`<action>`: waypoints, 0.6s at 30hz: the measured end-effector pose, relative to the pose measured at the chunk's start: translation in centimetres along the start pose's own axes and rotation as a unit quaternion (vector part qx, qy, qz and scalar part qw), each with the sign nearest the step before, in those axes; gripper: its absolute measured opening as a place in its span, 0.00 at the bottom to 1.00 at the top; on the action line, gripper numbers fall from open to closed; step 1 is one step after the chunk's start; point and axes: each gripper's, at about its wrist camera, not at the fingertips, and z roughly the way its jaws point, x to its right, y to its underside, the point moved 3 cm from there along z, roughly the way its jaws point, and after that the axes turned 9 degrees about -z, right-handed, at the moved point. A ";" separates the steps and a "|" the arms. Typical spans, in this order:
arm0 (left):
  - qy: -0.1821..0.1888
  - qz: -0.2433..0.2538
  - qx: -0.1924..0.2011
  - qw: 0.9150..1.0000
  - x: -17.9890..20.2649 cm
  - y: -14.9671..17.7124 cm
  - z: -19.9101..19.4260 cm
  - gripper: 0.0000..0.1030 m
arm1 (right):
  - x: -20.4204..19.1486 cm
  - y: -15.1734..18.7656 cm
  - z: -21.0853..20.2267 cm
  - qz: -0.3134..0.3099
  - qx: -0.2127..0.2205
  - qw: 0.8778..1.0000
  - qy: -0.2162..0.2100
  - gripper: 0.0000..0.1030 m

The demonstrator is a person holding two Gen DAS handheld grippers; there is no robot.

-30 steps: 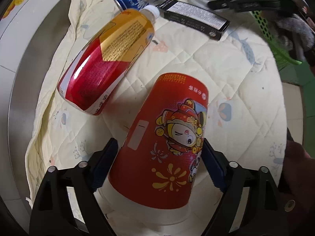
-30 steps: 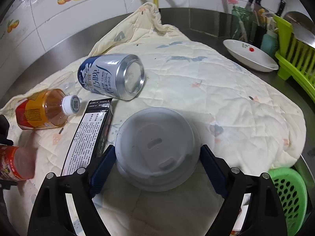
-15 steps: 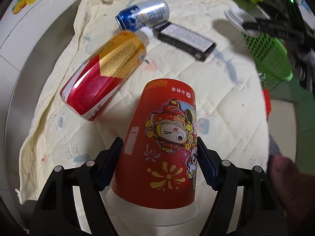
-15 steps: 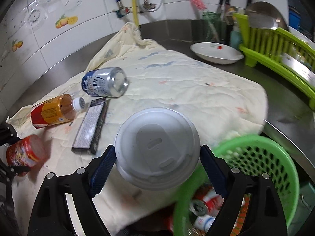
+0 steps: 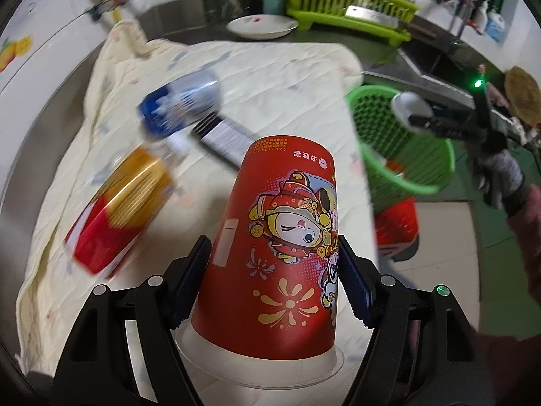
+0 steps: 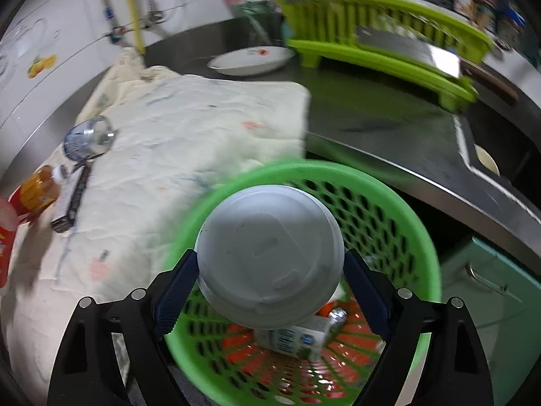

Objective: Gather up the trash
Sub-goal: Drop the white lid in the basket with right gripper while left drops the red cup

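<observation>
Squarely between left tongs (image 5: 274, 284): red cup (image 5: 277, 237)

The left gripper (image 5: 272, 280) points steeply down, its blue-padded fingers (image 5: 189, 280) pressed on both sides of a red cup (image 5: 280, 237). The right gripper (image 6: 270, 284) also angles down, fingers (image 6: 174, 296) clamped on a white lid (image 6: 270, 257).

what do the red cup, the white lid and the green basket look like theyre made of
Red cup: likely paper, glossy printed coat; its wall shows a seam, above a clear plastic lid.
White lid: moulded plastic, matte, with embossed sip marks.
Green basket: plastic, smooth, uniformly coloured lattice wall with a rolled rim.
</observation>
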 end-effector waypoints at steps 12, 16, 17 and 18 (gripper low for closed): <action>0.064 0.029 0.002 0.998 8.7 -5.1 3.5 0.70 | 4.7 2.2 -0.3 0.042 0.004 0.999 0.030 0.84; 0.085 0.039 -0.005 0.996 11.9 -6.4 5.5 0.70 | 5.3 2.6 -1.7 0.049 0.019 0.998 0.031 0.84; 0.087 0.043 -0.007 0.995 12.7 -6.7 6.1 0.70 | 5.4 2.7 -2.1 0.049 0.023 0.998 0.033 0.84; 0.089 0.044 -0.011 0.995 13.2 -6.9 6.5 0.70 | 5.5 2.8 -2.6 0.050 0.028 0.998 0.033 0.84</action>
